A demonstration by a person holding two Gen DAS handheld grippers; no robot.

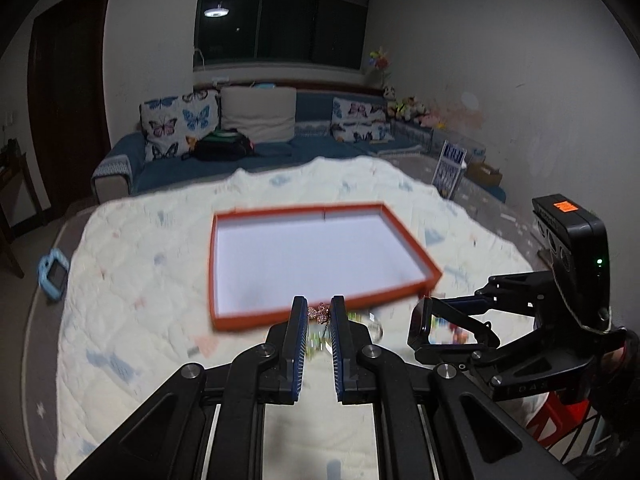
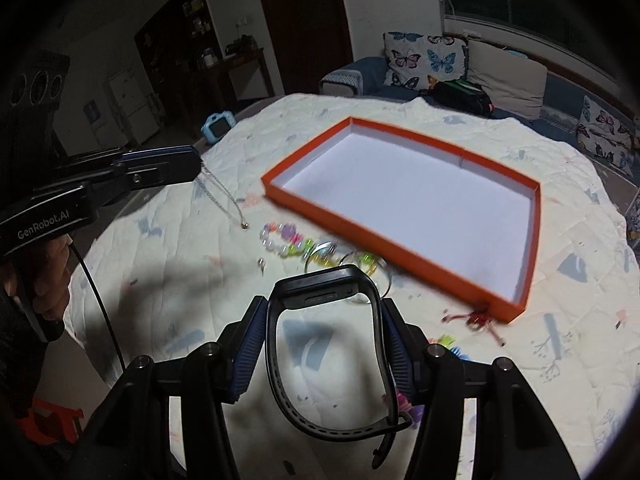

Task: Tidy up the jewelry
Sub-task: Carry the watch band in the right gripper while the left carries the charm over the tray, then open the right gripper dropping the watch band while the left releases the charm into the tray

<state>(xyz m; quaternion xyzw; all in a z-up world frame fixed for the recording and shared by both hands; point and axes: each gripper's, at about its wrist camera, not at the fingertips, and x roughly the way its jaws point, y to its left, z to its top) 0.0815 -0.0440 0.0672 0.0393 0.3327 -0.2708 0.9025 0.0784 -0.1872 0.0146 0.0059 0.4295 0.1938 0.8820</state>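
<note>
The left wrist camera sits behind and above the left gripper (image 1: 319,312) and looks forward along its jaws, down at a shallow angle across the quilted bed (image 1: 132,264). The orange tray (image 1: 224,322) lies close ahead of it, with the sofa (image 1: 120,160) and window (image 1: 280,12) beyond the tray.

The right wrist camera sits likewise behind the right gripper (image 2: 320,320) and faces the same tray (image 2: 400,260) from its near long side, angled toward the tray's left.

Both views share the tray, the bed surface around it and the sofa beyond it. Each view also shows the other gripper beside the tray.
</note>
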